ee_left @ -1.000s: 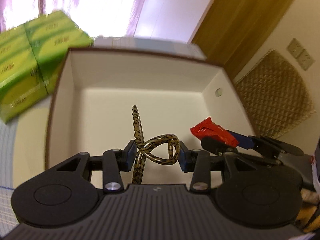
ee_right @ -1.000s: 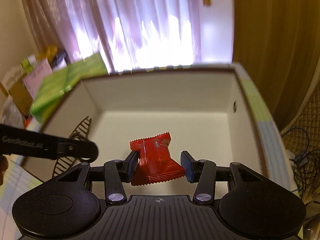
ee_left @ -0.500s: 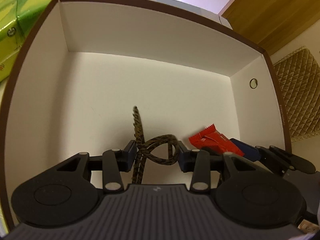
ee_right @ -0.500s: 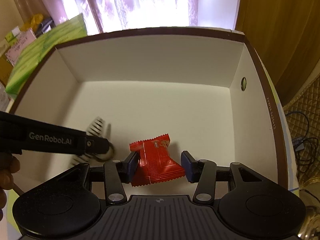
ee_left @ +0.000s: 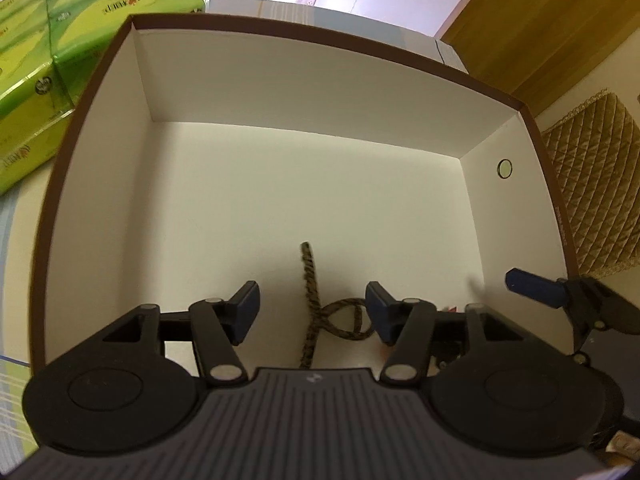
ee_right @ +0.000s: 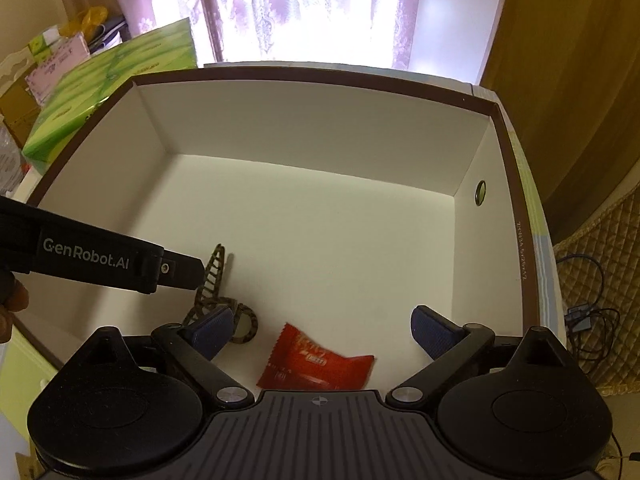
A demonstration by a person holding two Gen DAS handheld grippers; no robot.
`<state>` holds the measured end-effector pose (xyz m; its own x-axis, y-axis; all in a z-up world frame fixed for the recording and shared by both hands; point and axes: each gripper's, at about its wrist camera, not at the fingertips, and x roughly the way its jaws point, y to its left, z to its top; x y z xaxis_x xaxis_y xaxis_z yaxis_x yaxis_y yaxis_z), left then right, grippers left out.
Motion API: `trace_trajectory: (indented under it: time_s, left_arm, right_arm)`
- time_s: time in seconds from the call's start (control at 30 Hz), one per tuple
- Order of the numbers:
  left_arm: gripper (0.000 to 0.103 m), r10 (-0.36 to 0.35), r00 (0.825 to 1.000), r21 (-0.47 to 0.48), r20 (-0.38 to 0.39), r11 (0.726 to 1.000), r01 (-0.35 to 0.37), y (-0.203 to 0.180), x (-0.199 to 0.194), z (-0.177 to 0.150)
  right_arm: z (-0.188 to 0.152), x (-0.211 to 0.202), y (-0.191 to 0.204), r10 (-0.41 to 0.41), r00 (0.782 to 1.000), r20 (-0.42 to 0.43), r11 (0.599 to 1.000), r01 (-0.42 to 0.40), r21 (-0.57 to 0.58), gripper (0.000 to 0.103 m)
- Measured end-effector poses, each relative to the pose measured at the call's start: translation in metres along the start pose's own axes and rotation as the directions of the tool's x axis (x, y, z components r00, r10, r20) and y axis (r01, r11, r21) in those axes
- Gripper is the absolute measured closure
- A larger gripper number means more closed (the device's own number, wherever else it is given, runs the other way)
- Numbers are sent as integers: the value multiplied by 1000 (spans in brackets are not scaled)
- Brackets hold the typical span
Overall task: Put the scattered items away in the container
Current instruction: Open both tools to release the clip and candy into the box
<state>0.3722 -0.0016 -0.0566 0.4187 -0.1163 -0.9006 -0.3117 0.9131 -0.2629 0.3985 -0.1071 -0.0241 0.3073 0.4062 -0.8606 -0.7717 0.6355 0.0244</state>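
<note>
A white box with a brown rim [ee_left: 304,92] fills both views. Inside it, my left gripper [ee_left: 312,308] has its jaws opening. A tortoiseshell hair clip [ee_left: 316,312] lies on the box floor between the pads, touching neither. My right gripper [ee_right: 322,330] is opening wide over the same box [ee_right: 320,128]. A red snack packet [ee_right: 316,368] lies loose on the floor under it, free of both pads. The right wrist view also shows the hair clip [ee_right: 214,276] under the tip of the left gripper [ee_right: 100,258]. One right fingertip [ee_left: 532,284] shows in the left wrist view.
Green tissue packs [ee_left: 40,80] [ee_right: 112,80] stand against the box's left side. A quilted gold cushion [ee_left: 592,200] and cables [ee_right: 584,312] lie to the right. A hand [ee_right: 8,300] holds the left gripper. A curtained window is behind.
Both grippers have opened. The hair clip left the left pads and the red packet dropped from the right pads; both now lie on the box floor. Both grippers moved further into the box.
</note>
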Motion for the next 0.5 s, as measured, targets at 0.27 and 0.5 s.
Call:
trace_trajectory:
  time_s: [0.27,0.5]
  left_arm:
    - [28,49,999,26,21,998,-49,-2,-18,-11]
    - [20,76,996,36,49,996,-78,-4,-38,-21]
  right_arm:
    - [-5,-14,4,6,1000,6,1000,-6,-7,3]
    - [-11,-29,6,9,999,31,1000,-9,-1,3]
